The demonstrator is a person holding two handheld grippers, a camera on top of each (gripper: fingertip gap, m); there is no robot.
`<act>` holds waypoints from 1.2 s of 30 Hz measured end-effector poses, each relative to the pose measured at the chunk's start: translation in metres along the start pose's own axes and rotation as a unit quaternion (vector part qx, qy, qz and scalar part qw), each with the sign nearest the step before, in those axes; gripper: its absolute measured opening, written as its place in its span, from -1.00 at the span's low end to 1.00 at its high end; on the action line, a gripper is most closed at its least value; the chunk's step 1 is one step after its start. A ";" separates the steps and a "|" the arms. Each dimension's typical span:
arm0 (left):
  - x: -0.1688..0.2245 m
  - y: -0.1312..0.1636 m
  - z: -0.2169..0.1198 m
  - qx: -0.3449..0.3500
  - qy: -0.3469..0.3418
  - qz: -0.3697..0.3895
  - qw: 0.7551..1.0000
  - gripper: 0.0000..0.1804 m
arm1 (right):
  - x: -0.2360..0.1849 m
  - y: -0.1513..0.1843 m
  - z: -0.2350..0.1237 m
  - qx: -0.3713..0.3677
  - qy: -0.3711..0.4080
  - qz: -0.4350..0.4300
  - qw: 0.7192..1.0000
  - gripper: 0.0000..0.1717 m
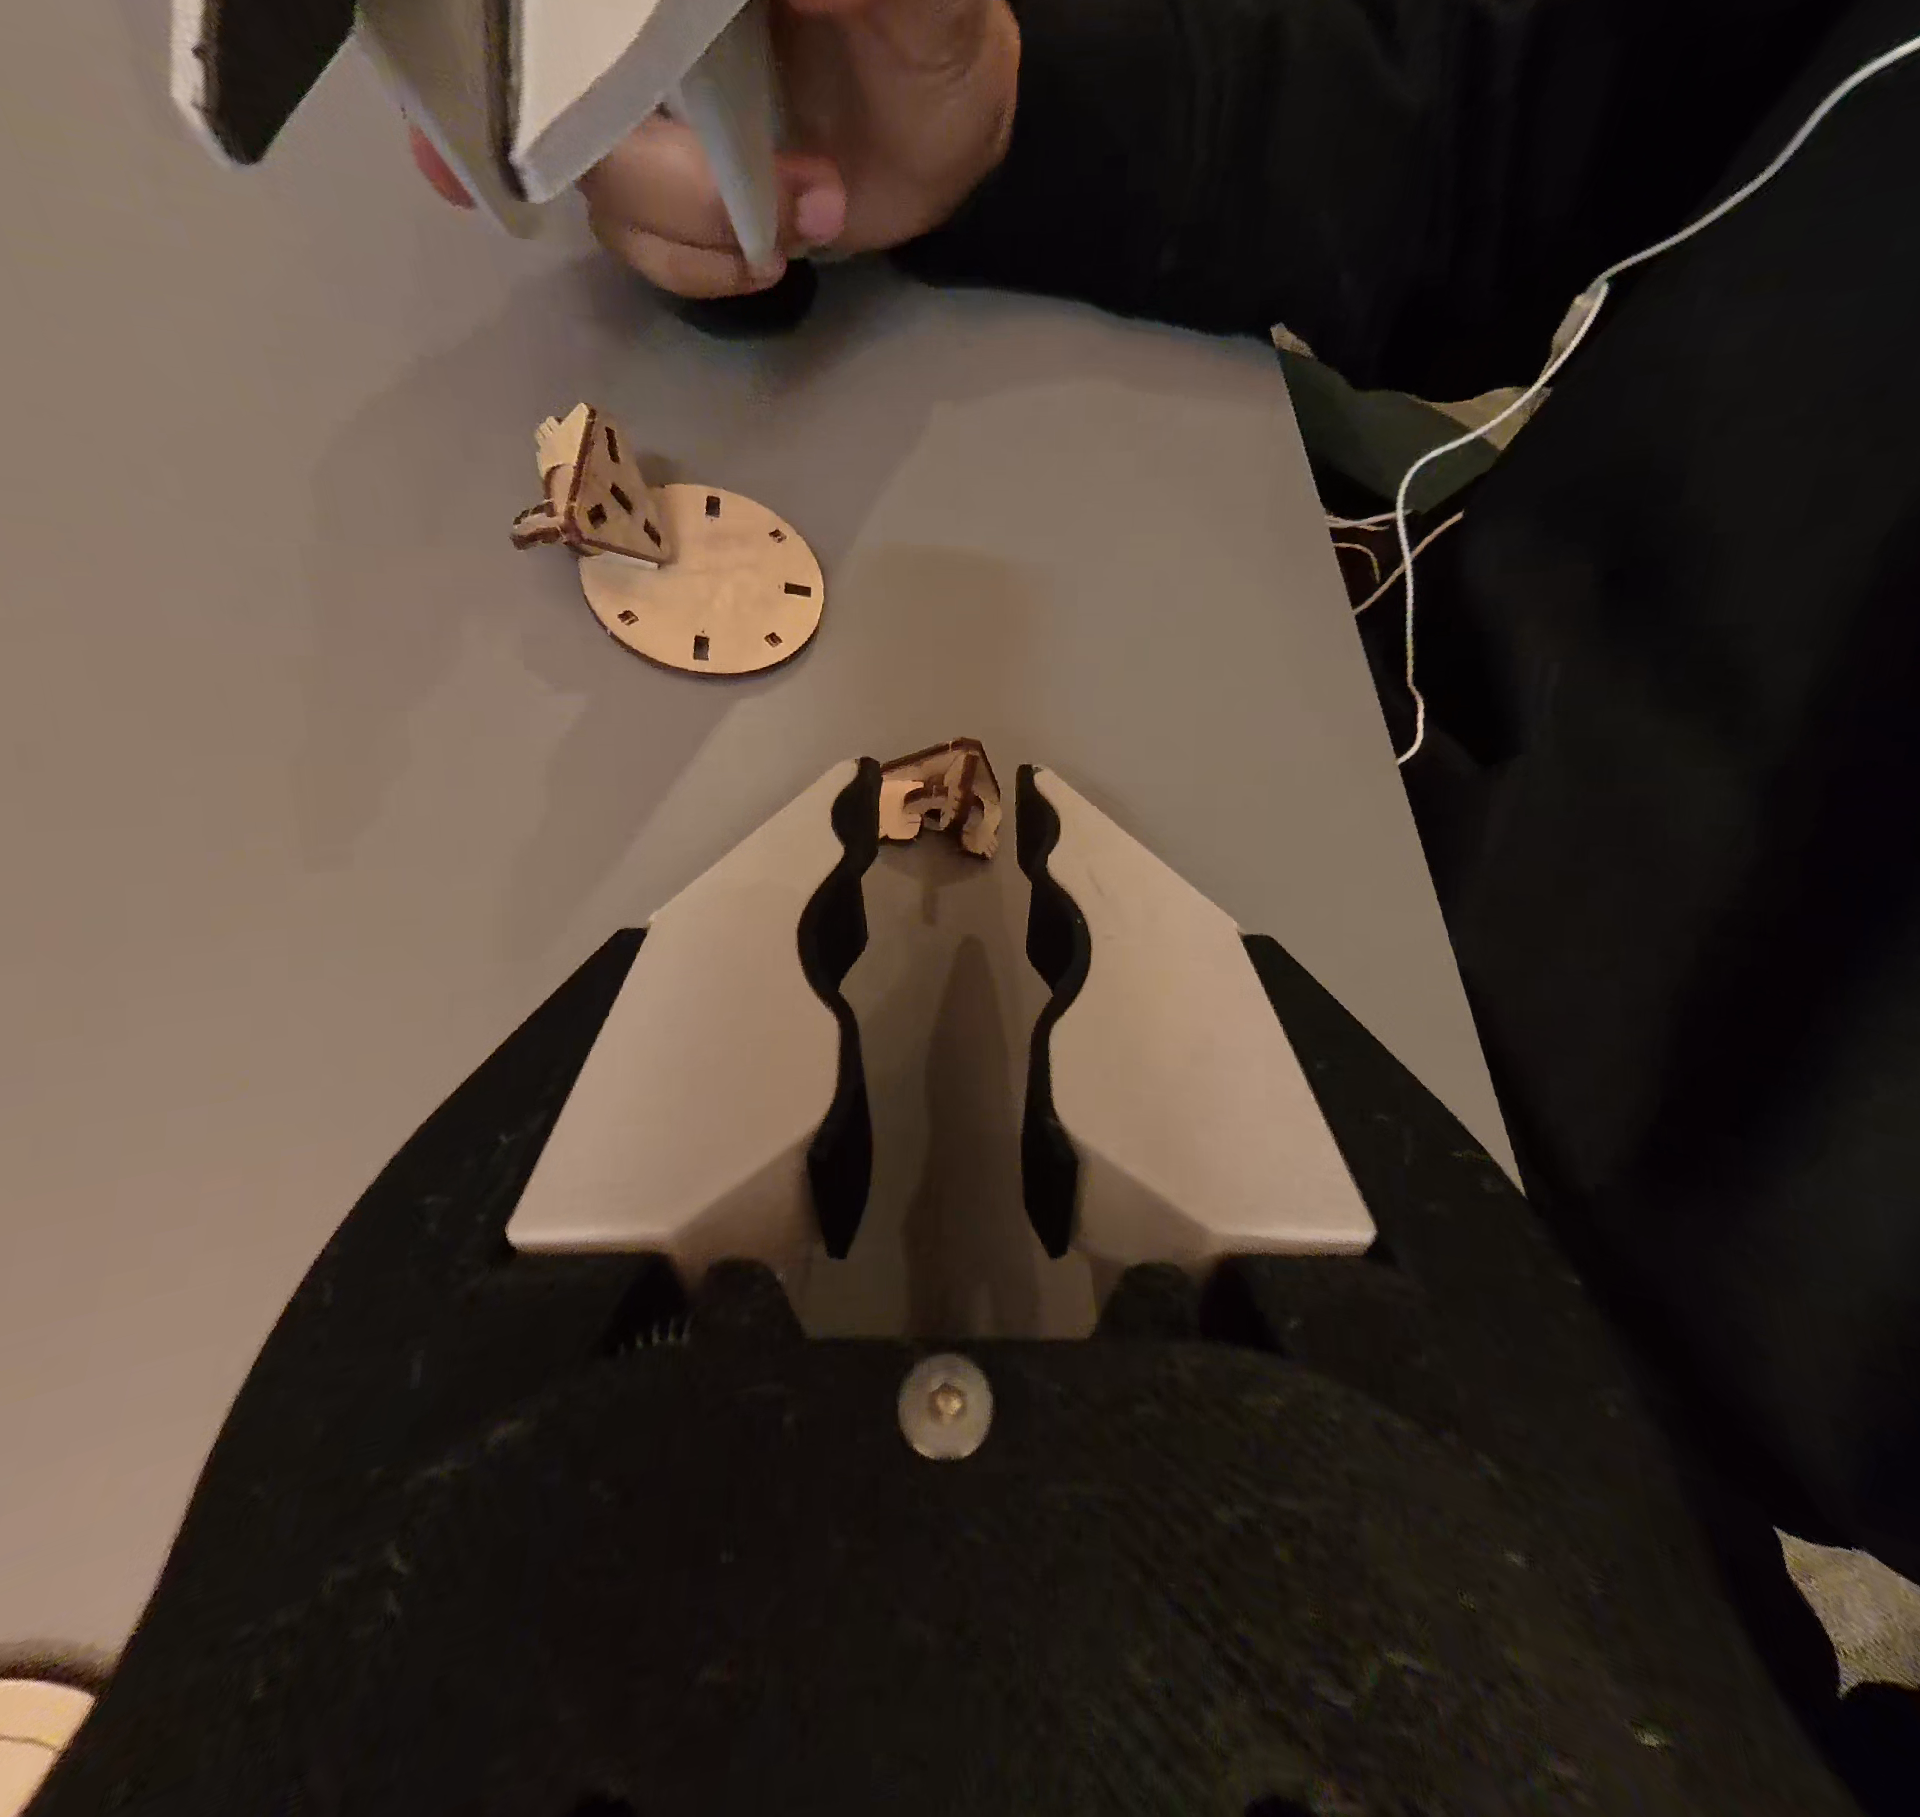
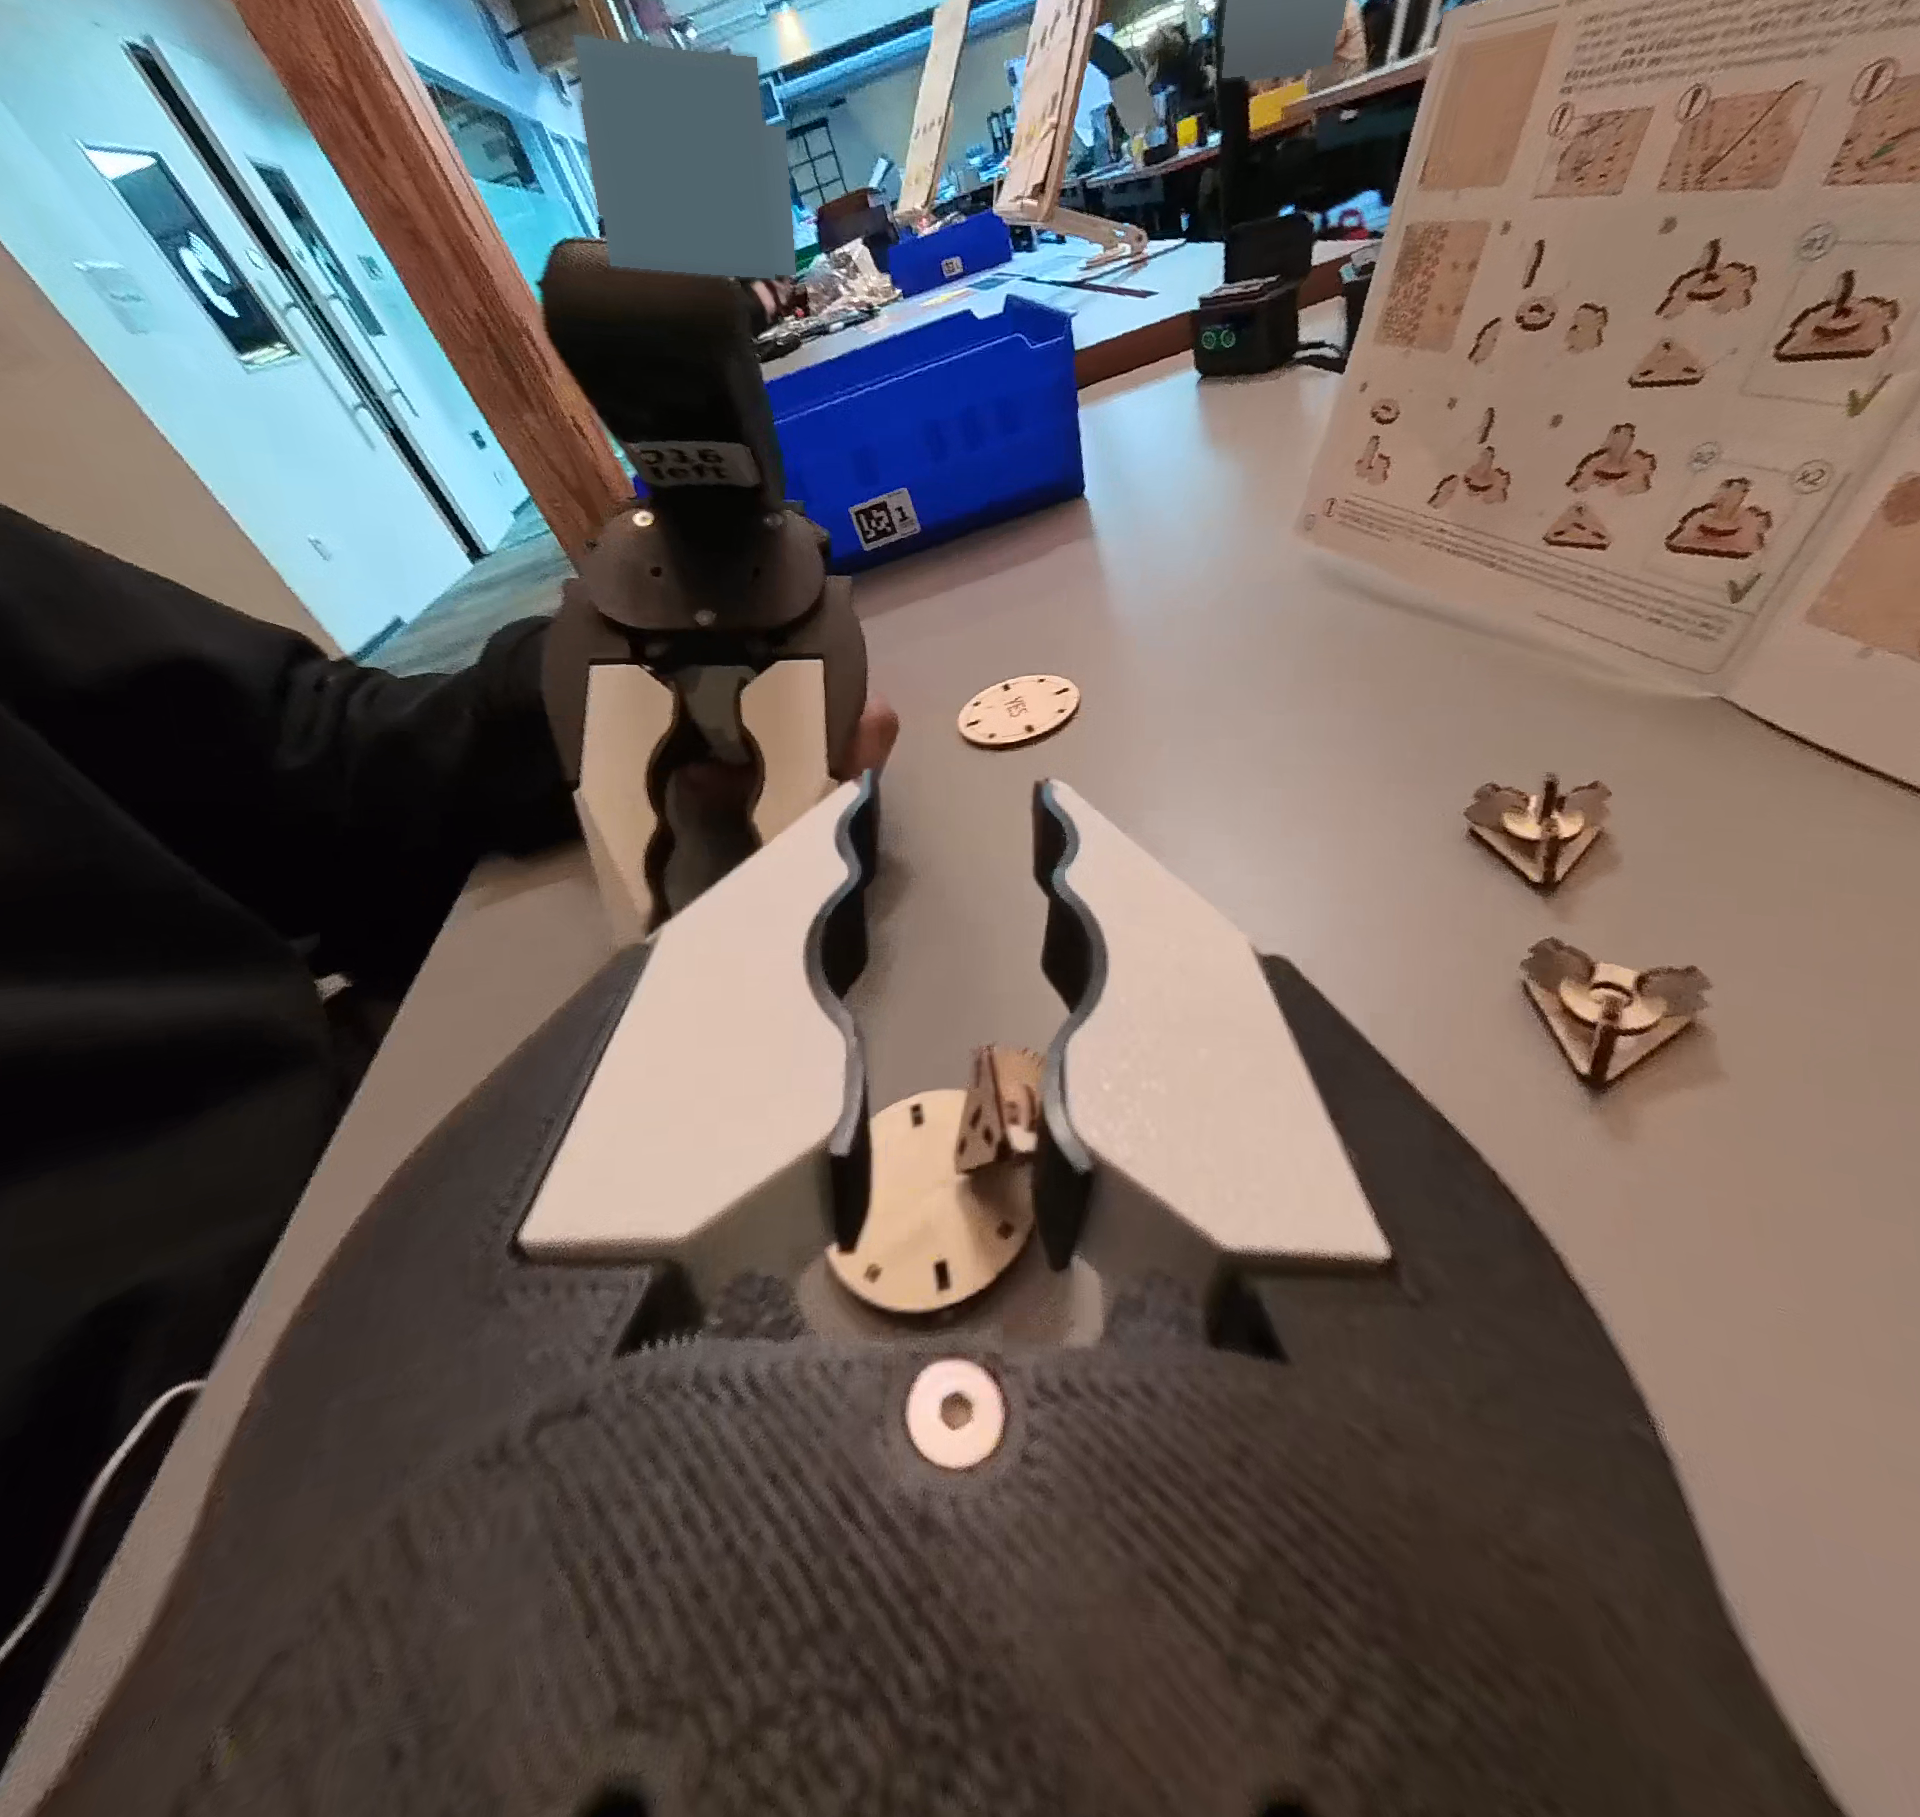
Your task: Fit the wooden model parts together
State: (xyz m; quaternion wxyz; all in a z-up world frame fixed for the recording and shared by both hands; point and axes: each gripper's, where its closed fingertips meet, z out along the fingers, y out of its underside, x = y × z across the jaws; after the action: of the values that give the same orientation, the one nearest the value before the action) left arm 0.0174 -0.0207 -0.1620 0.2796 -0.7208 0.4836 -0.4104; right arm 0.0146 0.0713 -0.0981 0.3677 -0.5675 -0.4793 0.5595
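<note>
Both grippers share one build: a coarse black body [image 1: 935, 1611] with a silver screw [image 1: 943, 1406], pale wedge-shaped fingers [image 2: 1164, 1019] edged by wavy black pads [image 1: 1049, 1019]. The person wears black sleeves [image 1: 1299, 126]; a white cable [image 1: 1558, 333] trails across.

Table [image 2: 1299, 728]: slotted disc [image 2: 925, 1237] under right gripper [image 2: 956, 801], upright piece [image 2: 997, 1107] on it. Second disc [image 2: 1019, 713] ahead. Two triangular assemblies [image 2: 1538, 832] [image 2: 1605, 1004] right. Instruction sheet [image 2: 1621, 313] beyond. Bin [image 2: 925, 427] behind left gripper [image 1: 940, 791]; small piece [image 1: 940, 801] between its fingertips.
</note>
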 end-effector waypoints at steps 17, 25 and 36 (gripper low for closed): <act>0.001 0.010 0.012 -0.049 -0.030 0.049 0.997 -0.96 | 0.000 0.005 0.001 -0.016 0.013 -0.003 1.000 -0.55; -0.015 -0.016 -0.001 0.015 -0.130 0.135 0.982 -0.98 | -0.005 0.014 0.004 -0.045 0.024 -0.035 0.998 -0.26; -0.024 -0.062 -0.037 0.136 -0.271 0.216 0.928 -0.99 | -0.027 0.000 0.008 0.002 -0.059 0.105 0.993 -0.28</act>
State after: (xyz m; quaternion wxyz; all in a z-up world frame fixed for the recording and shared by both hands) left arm 0.0096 0.0242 -0.1013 0.5770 -0.6378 0.4729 -0.1914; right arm 0.0089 0.0445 -0.0914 0.2793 -0.5795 -0.4370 0.6287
